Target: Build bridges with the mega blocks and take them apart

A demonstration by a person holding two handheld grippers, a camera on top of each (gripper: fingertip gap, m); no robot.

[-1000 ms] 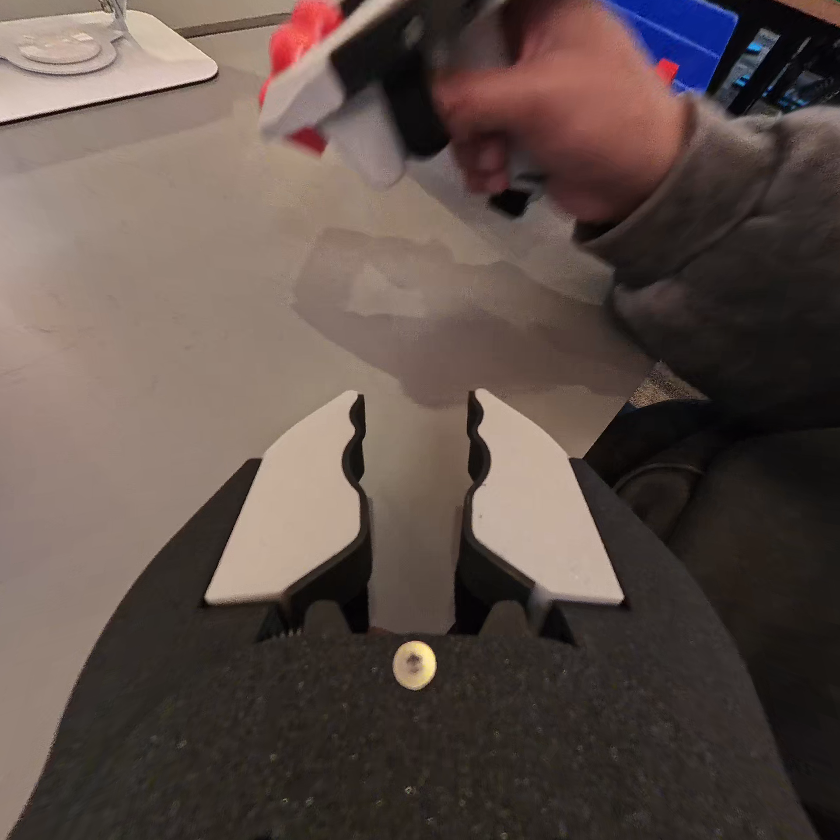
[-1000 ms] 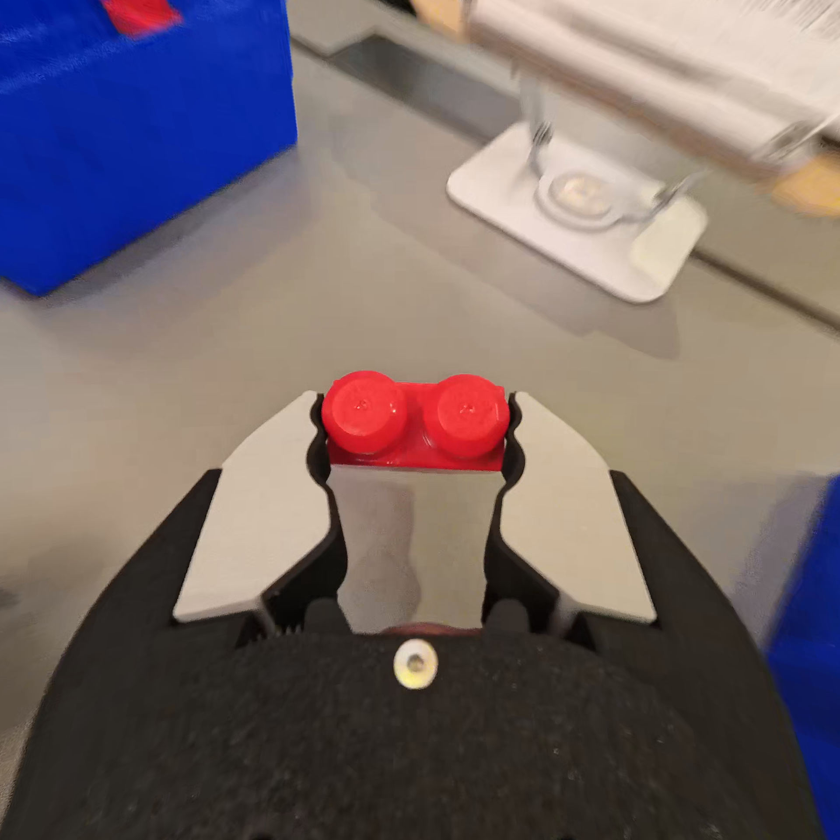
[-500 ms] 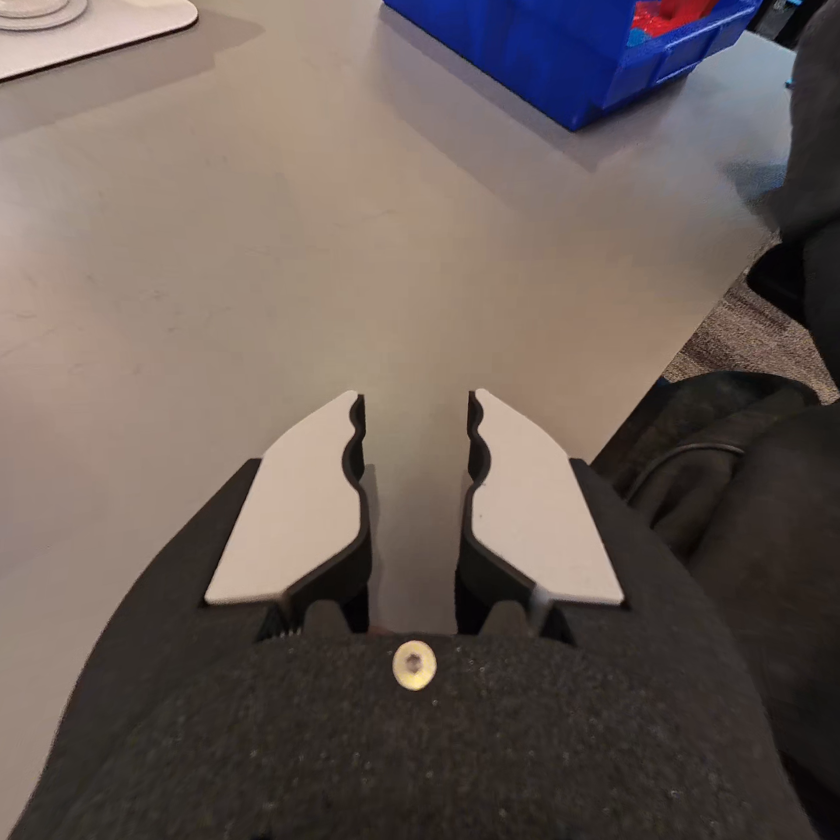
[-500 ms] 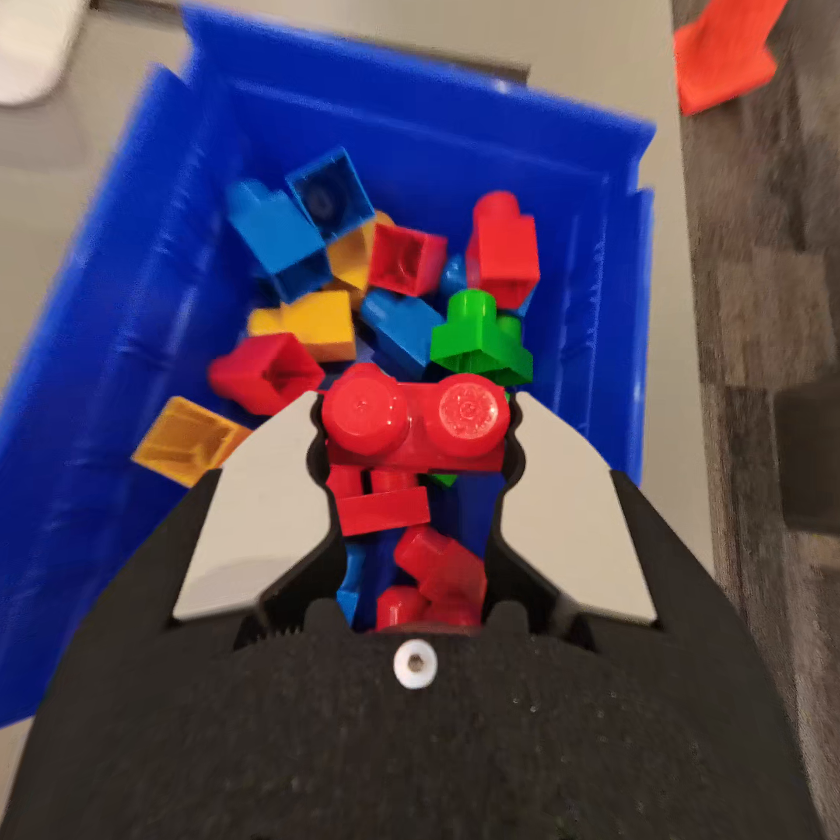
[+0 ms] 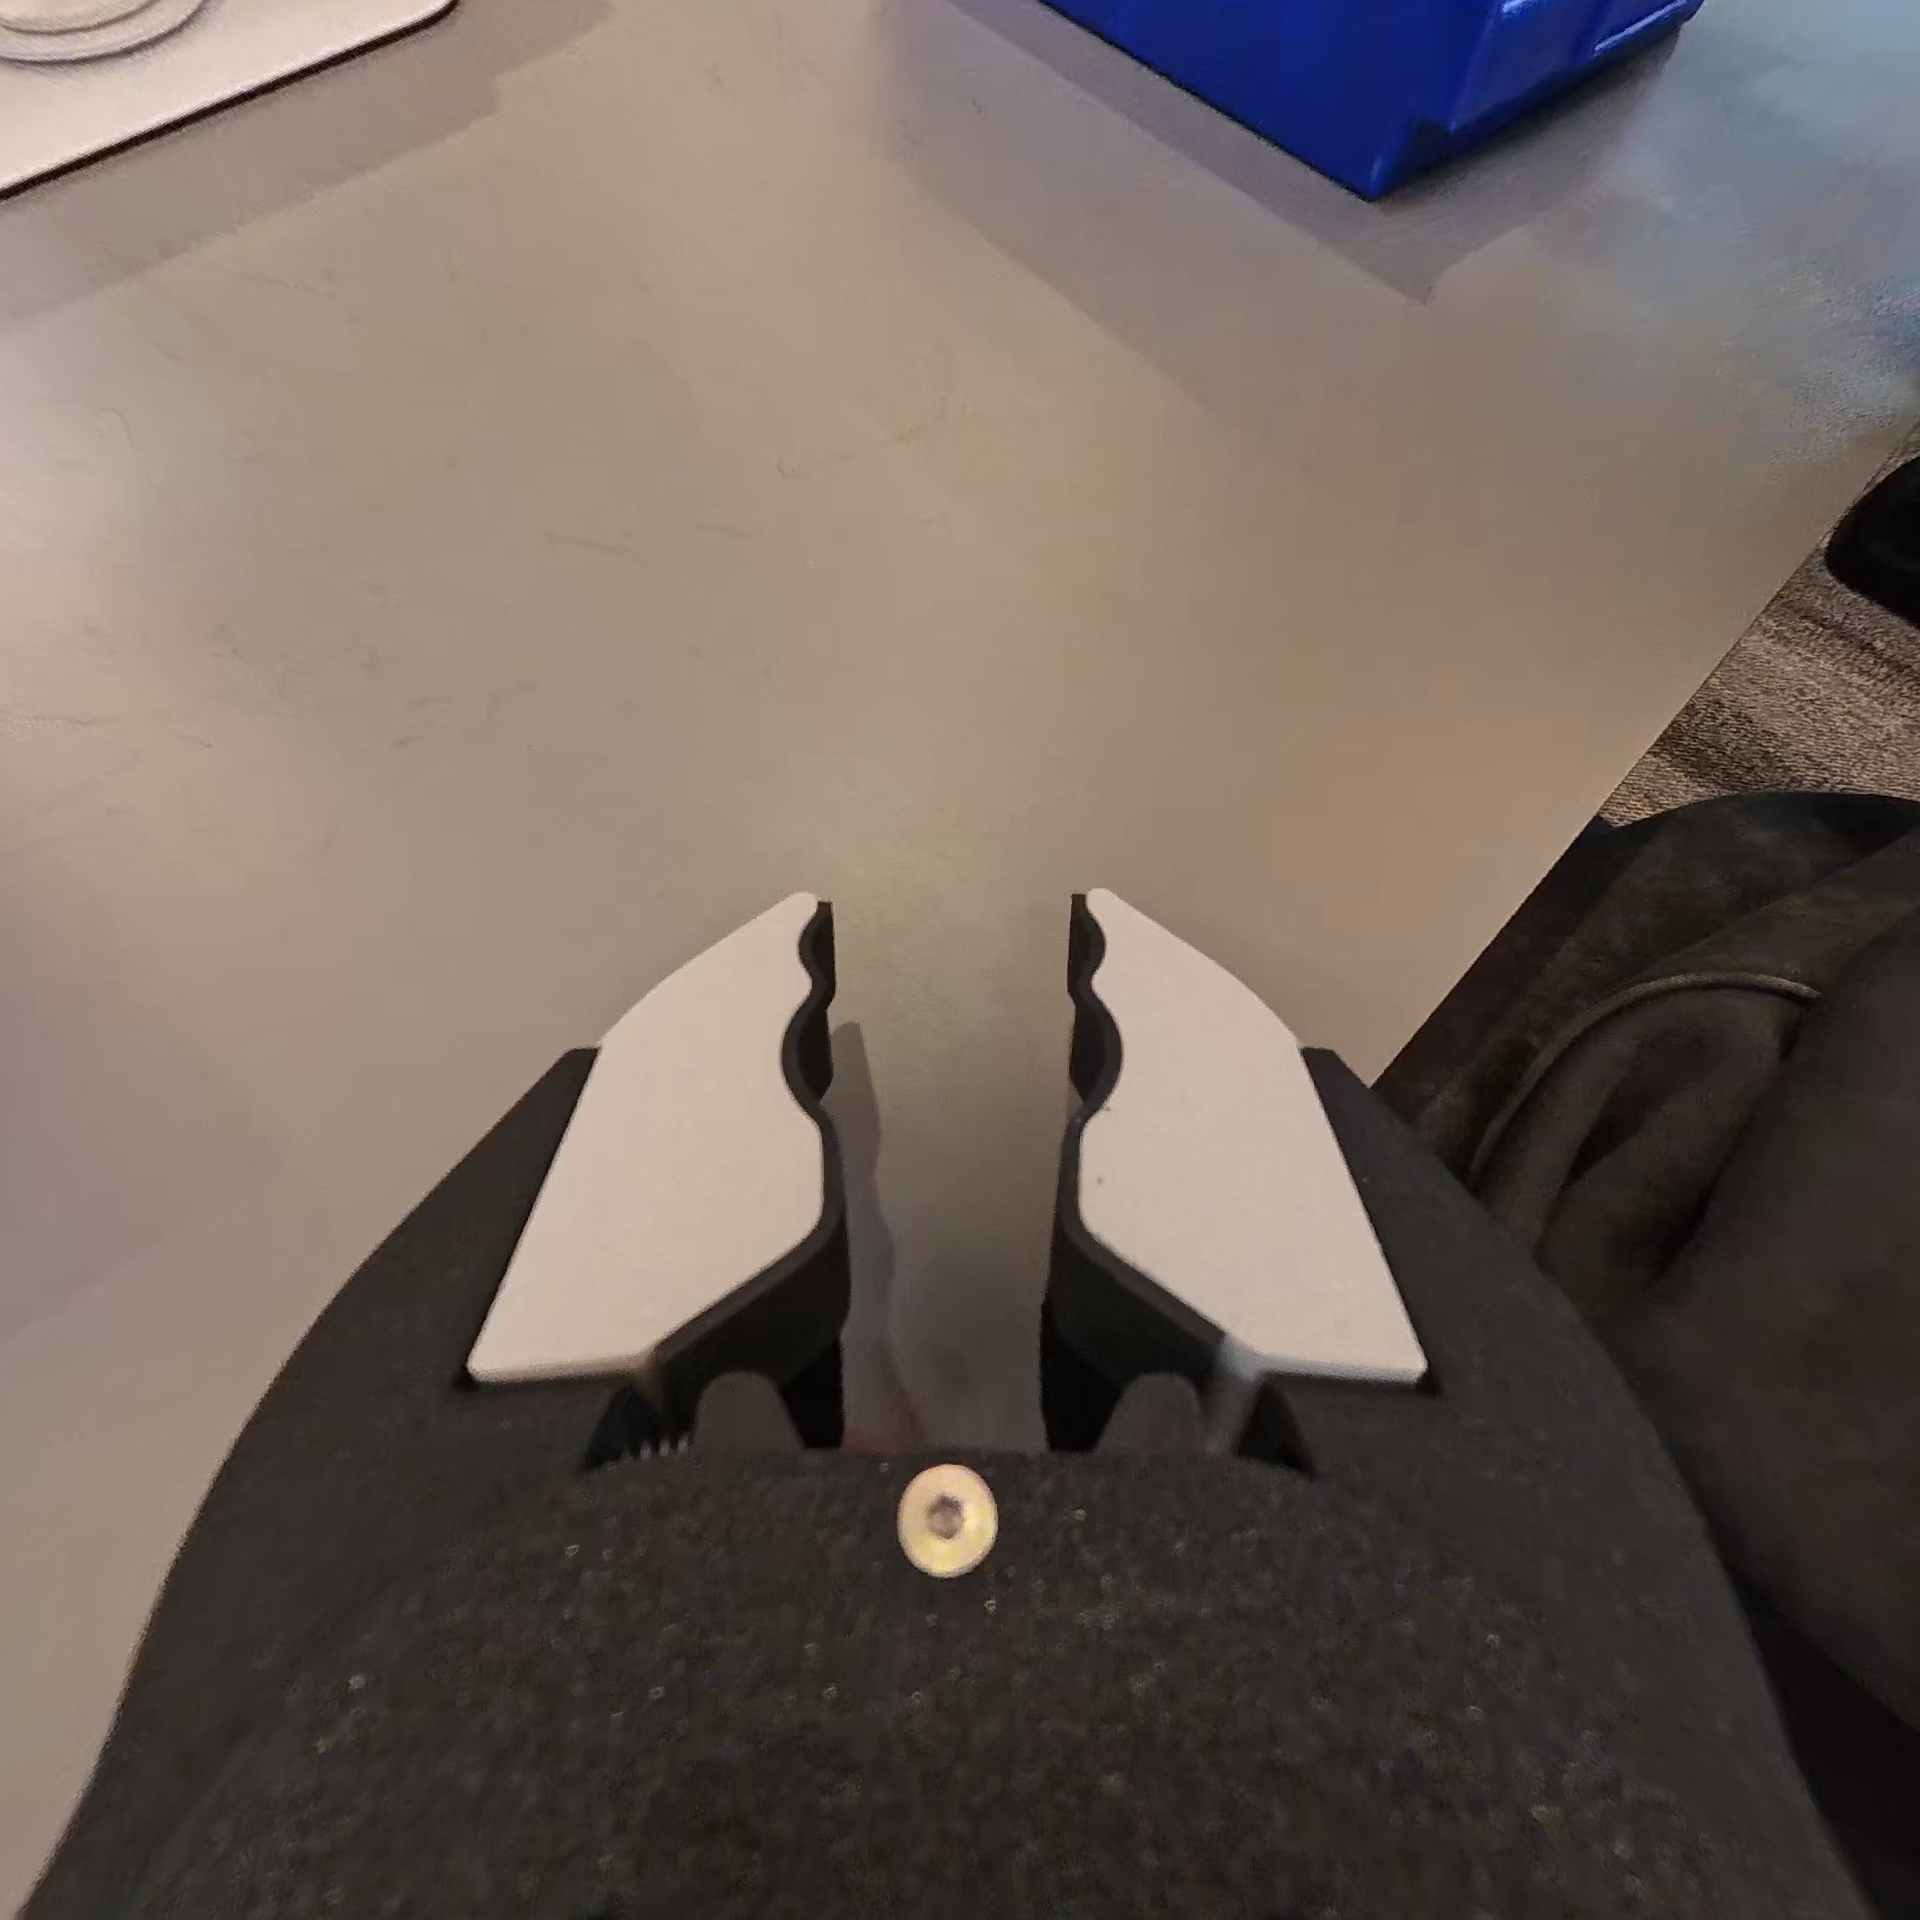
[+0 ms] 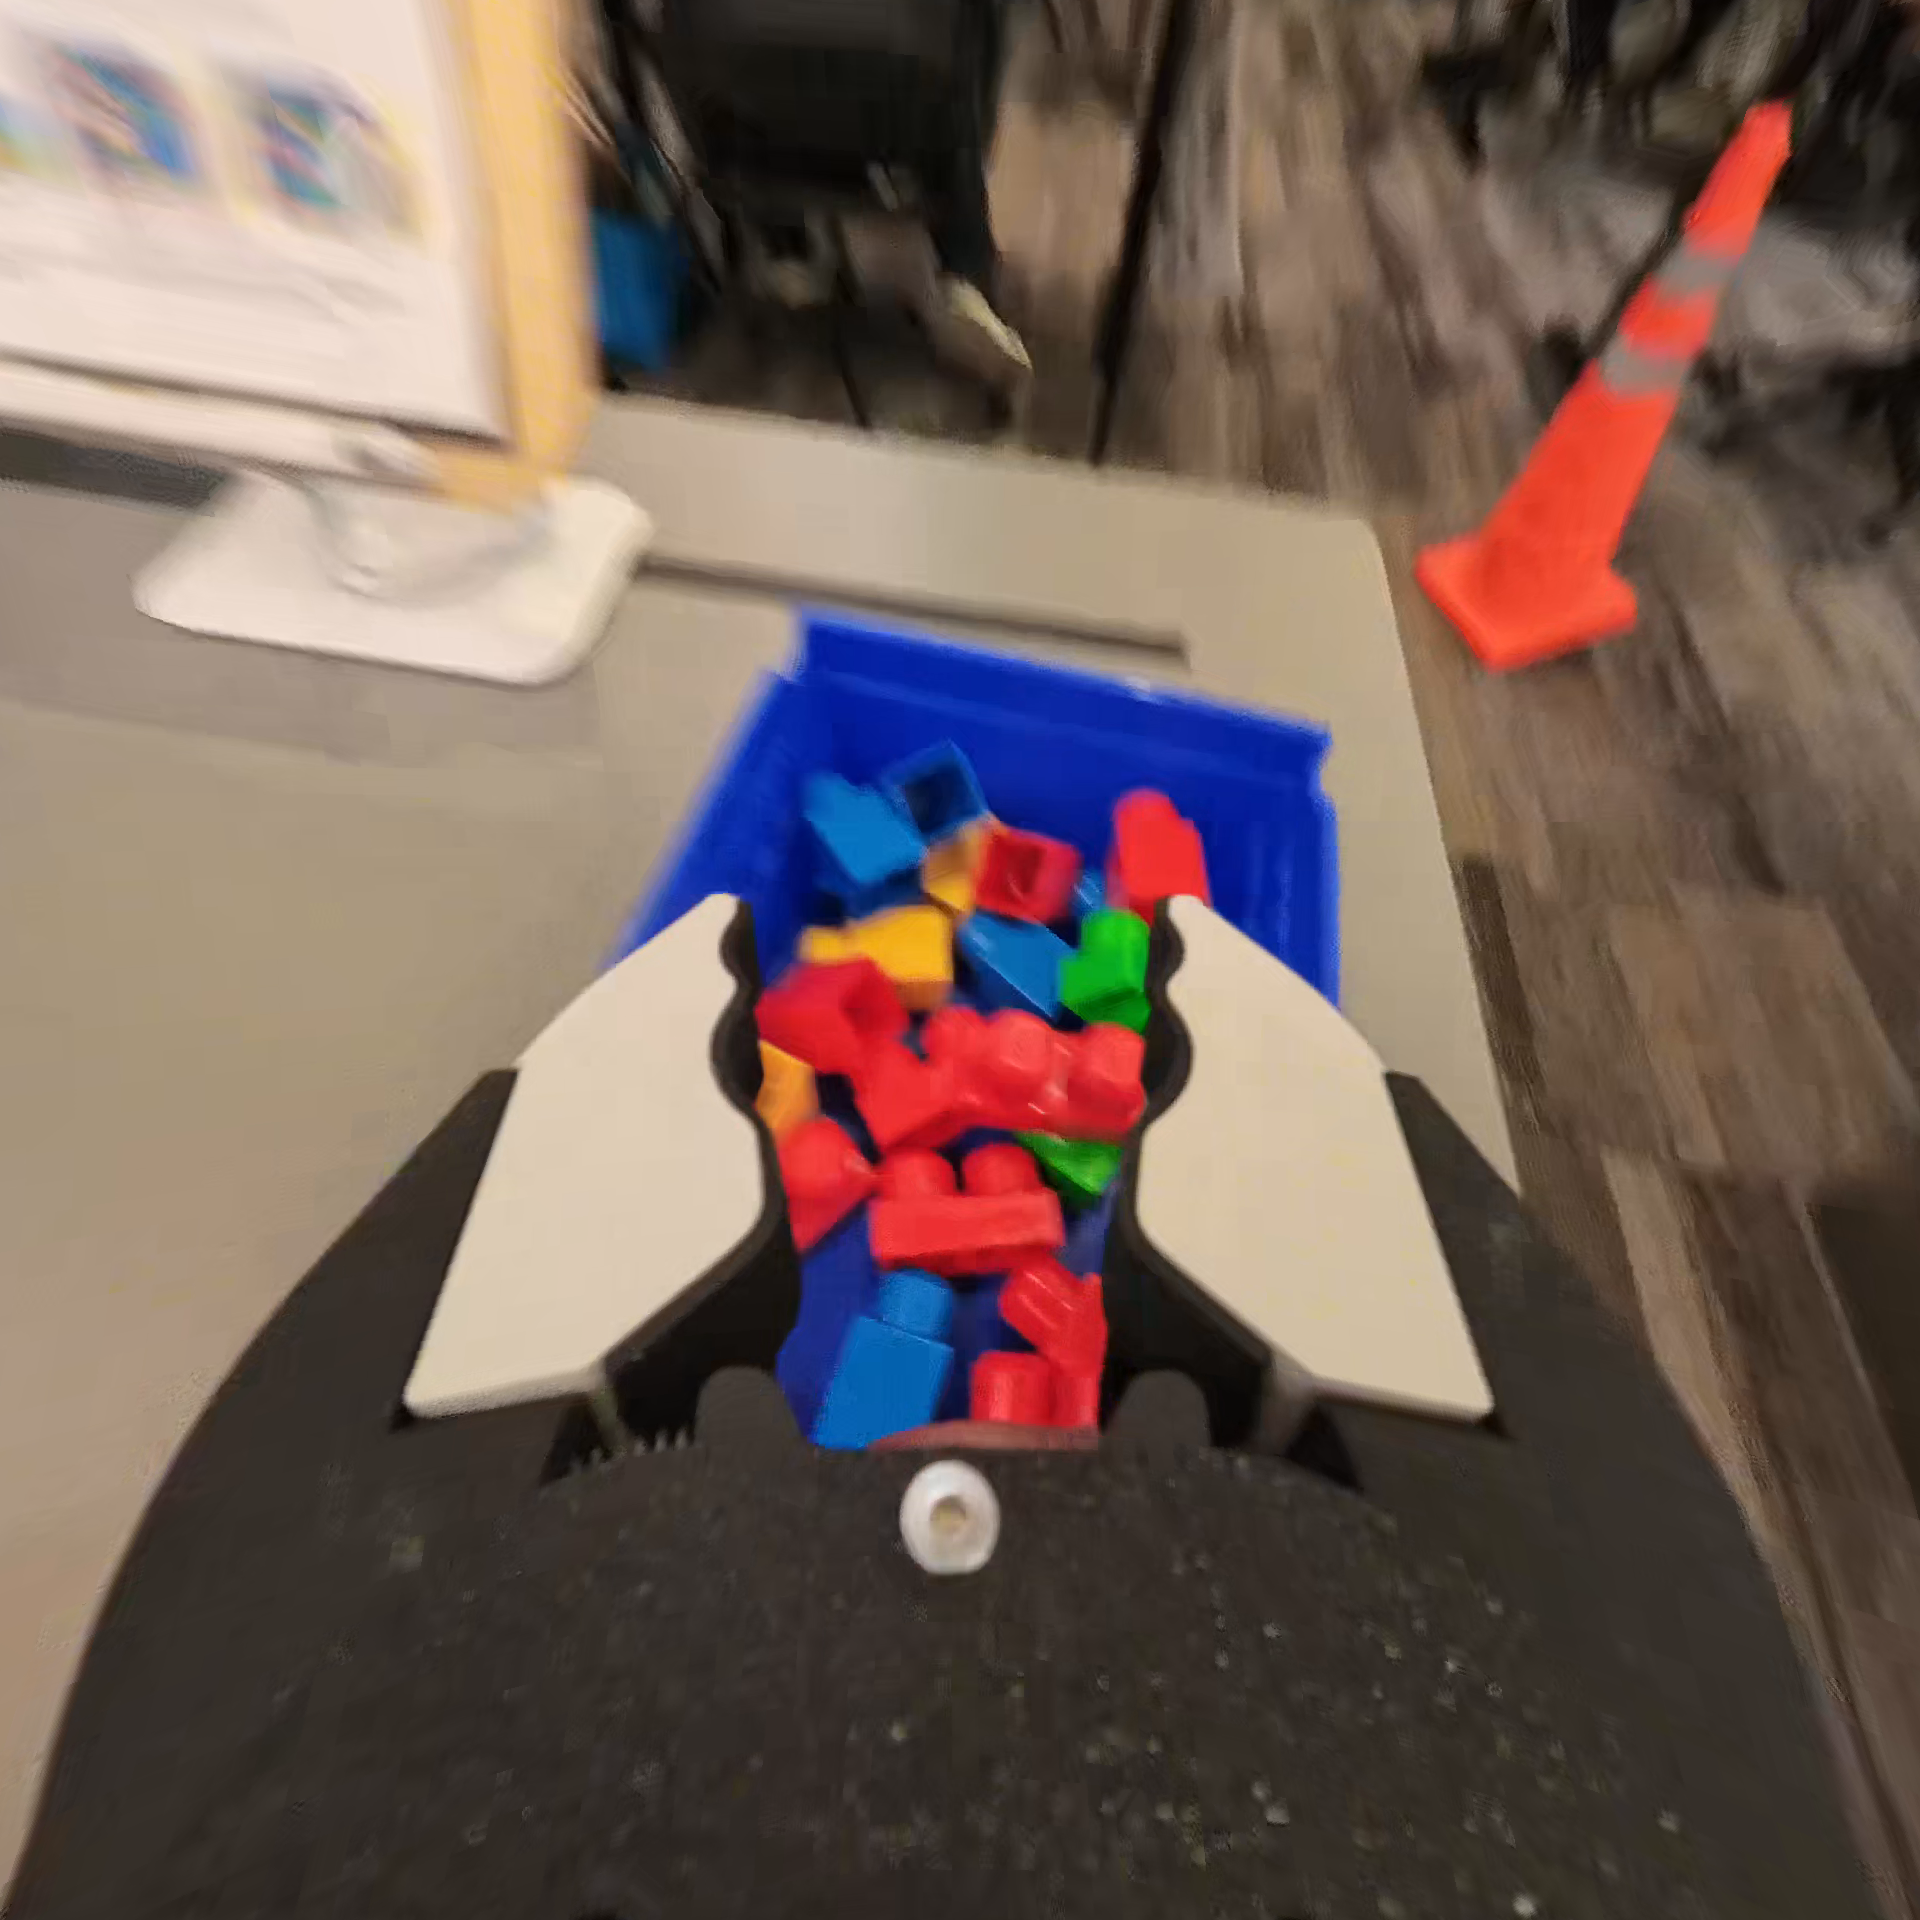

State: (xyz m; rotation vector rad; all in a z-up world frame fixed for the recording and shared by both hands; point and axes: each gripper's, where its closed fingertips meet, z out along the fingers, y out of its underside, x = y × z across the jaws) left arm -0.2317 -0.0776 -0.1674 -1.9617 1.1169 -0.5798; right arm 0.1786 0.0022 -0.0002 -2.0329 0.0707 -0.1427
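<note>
The right gripper has spread wide and let go its red two-stud block, now among the mega blocks in the blue bin (disassembly apparently done). The left gripper hovers half-open, empty, over bare desk.

The left gripper, jaws apart and empty, hangs over the grey table near a blue bin.

A smooth grey tabletop fills most of the left wrist view, with a flat white stand base in its upper left corner and dark fabric at the right edge. In the blurred right wrist view, an orange traffic cone stands on the dark patterned floor at upper right, and a white-framed display on a white base sits upper left.
</note>
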